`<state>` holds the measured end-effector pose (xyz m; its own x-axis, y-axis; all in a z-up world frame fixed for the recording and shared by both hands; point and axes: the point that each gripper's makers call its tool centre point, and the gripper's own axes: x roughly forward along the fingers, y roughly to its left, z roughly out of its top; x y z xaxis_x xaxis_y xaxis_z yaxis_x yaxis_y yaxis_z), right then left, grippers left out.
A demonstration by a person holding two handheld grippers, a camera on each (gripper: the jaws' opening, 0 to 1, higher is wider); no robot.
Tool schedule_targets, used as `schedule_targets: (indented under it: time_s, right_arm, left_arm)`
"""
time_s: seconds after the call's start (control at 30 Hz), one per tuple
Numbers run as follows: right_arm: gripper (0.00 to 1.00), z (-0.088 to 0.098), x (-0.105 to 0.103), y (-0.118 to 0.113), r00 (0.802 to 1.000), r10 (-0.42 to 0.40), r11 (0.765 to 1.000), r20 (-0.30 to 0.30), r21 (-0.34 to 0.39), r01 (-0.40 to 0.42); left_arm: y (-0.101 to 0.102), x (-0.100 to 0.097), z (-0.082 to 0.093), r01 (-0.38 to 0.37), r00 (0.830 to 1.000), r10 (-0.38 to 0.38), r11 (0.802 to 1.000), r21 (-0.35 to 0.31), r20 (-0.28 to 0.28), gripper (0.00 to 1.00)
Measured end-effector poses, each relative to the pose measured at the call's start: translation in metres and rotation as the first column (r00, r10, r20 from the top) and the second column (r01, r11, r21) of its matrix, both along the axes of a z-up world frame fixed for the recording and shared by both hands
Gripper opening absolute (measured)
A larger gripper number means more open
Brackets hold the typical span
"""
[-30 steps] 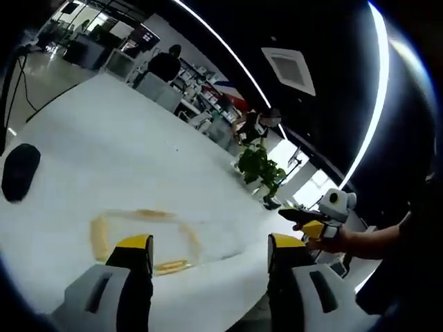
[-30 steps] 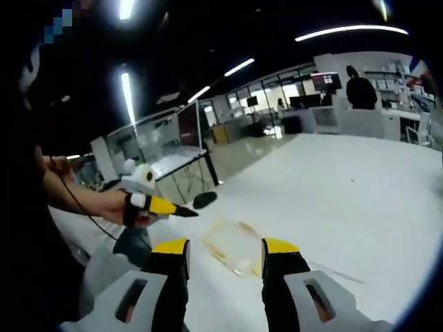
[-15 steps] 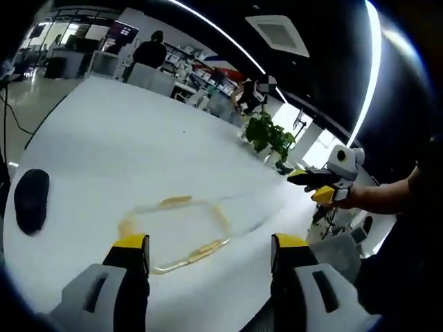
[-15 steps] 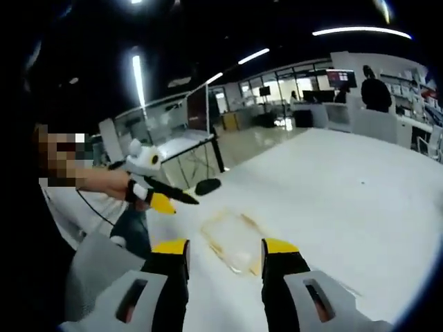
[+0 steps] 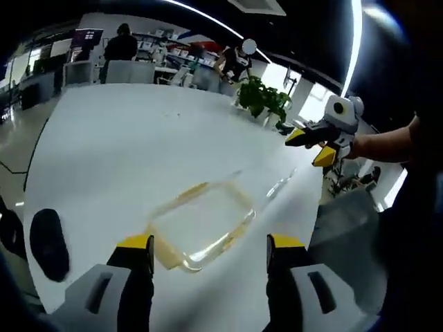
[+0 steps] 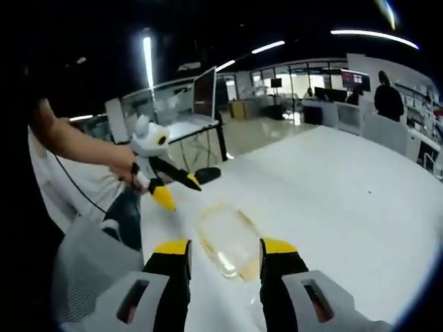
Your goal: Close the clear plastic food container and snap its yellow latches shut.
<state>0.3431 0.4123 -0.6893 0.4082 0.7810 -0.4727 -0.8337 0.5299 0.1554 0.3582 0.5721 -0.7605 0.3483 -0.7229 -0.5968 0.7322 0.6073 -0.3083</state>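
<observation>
In the left gripper view our left gripper (image 5: 209, 250) rises from the bottom with its yellow-tipped jaws spread wide and nothing between them, and in the right gripper view our right gripper (image 6: 225, 254) stands the same way, jaws wide apart and holding nothing. Just beyond the left jaws the clear plastic food container (image 5: 202, 225) lies flat on the white table (image 5: 124, 145), near the table's edge; its yellow latches (image 5: 163, 253) show as pale yellow strips along its rim, and we cannot tell whether they are snapped. Compared with half a second ago, the container sits larger and more centred between the left jaws, which we put down to our own hand moving, not the container. In the right gripper view the container (image 6: 228, 242) lies just past the jaw tips on the table (image 6: 346, 187). A black oval object (image 5: 48, 243) rests on the table to the container's left in the left gripper view, well apart from it. Farther off, the right gripper (image 5: 315, 144) hangs in the air over the table edge, and in the right gripper view the left gripper (image 6: 174, 189) hovers beside the container, lower than before. Beyond stand a potted plant (image 5: 261, 97), desks and a person. We can read no writing anywhere.
</observation>
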Motion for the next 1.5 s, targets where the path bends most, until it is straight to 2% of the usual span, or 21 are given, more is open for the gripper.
schedule_targets:
  time_s: [0.17,0.37,0.53,0.67,0.8,0.93,1.03,1.17,1.27,1.33,1.37,1.4,1.5]
  right_arm:
    - [0.38,-0.008,0.002,0.003,0.999,0.03,0.999,-0.012,-0.027,-0.03]
    - [0.4,-0.018,0.002,0.002,0.997,0.08,0.992,0.001,-0.103,-0.08]
    - [0.4,-0.025,0.004,0.001,0.993,0.118,0.981,0.006,-0.158,-0.116]
    - [0.4,-0.03,0.005,0.003,0.989,0.148,0.971,0.006,-0.193,-0.144]
    - [0.4,-0.04,0.006,0.003,0.984,0.176,0.957,-0.007,-0.235,-0.172]
    - [0.39,-0.049,0.009,0.003,0.98,0.196,0.942,-0.021,-0.272,-0.195]
    - [0.4,-0.053,0.012,0.005,0.978,0.207,0.934,-0.03,-0.291,-0.207]
    - [0.41,-0.063,0.013,0.006,0.969,0.244,0.91,-0.046,-0.334,-0.245]
    - [0.41,-0.07,0.014,0.008,0.962,0.266,0.892,-0.058,-0.364,-0.268]
    - [0.41,-0.075,0.015,0.009,0.958,0.28,0.88,-0.065,-0.382,-0.283]
    - [0.41,-0.078,0.015,0.009,0.955,0.287,0.872,-0.072,-0.392,-0.292]
    - [0.41,-0.083,0.014,0.008,0.949,0.306,0.854,-0.08,-0.418,-0.311]
    - [0.41,-0.091,0.013,0.007,0.937,0.338,0.822,-0.092,-0.457,-0.341]
  left_arm:
    - [0.002,0.005,-0.005,0.04,0.999,-0.04,0.999,0.036,-0.002,0.62]
    - [0.003,0.005,-0.012,0.148,0.988,-0.151,0.981,0.129,0.015,0.61]
    - [0.003,0.009,-0.016,0.221,0.971,-0.233,0.956,0.192,0.045,0.6]
    - [0.003,0.008,-0.021,0.258,0.962,-0.272,0.939,0.226,0.032,0.59]
    - [0.006,0.01,-0.027,0.322,0.937,-0.347,0.902,0.289,0.039,0.58]
    - [0.008,0.015,-0.03,0.343,0.927,-0.372,0.886,0.313,0.038,0.55]
    - [0.01,0.019,-0.033,0.347,0.926,-0.376,0.882,0.317,0.033,0.55]
    - [0.015,0.024,-0.038,0.366,0.913,-0.406,0.856,0.364,0.037,0.56]
    - [0.016,0.025,-0.04,0.379,0.907,-0.421,0.849,0.369,0.036,0.56]
    - [0.017,0.025,-0.043,0.397,0.897,-0.441,0.836,0.38,0.031,0.56]
    - [0.018,0.024,-0.046,0.414,0.888,-0.459,0.822,0.391,0.025,0.56]
    - [0.019,0.024,-0.048,0.423,0.883,-0.469,0.812,0.402,0.019,0.56]
    - [0.018,0.023,-0.051,0.442,0.871,-0.492,0.795,0.416,0.013,0.56]
